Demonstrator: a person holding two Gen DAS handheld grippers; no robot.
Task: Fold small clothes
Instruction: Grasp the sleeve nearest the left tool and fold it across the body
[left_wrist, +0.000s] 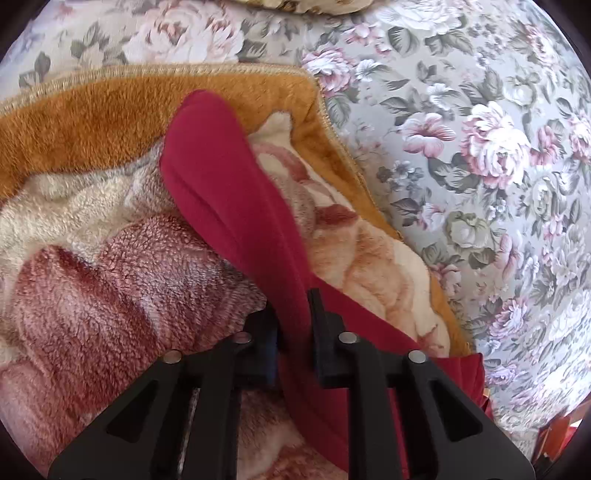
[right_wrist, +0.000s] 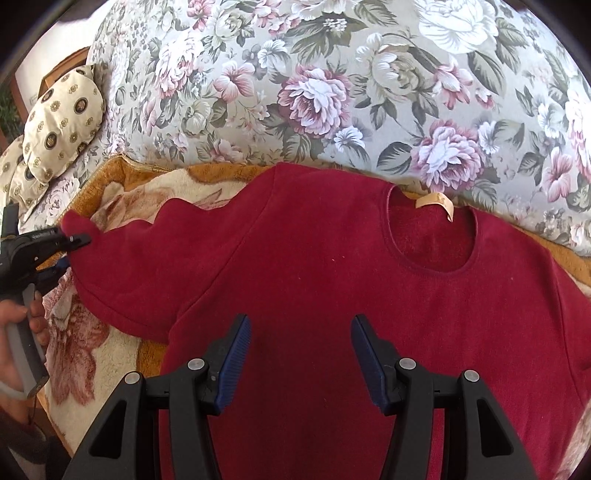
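A dark red sweater (right_wrist: 332, 280) lies flat, front up, on a fleece blanket (right_wrist: 92, 350), with its round neck and tan label (right_wrist: 437, 203) toward the far side. Its left sleeve (left_wrist: 221, 184) stretches away across the blanket. My left gripper (left_wrist: 293, 308) is shut on that sleeve, the red cloth pinched between its black fingers. The right wrist view shows the left gripper (right_wrist: 75, 245) at the sleeve's cuff end. My right gripper (right_wrist: 300, 319) is open above the sweater's chest, blue pads wide apart, nothing between them.
The blanket (left_wrist: 92, 277) has an orange border and a pink-and-cream pattern. It lies on a floral bedsheet (left_wrist: 480, 147). A cream patterned pillow (right_wrist: 62, 122) sits at the far left. A person's hand (right_wrist: 22, 332) holds the left gripper's handle.
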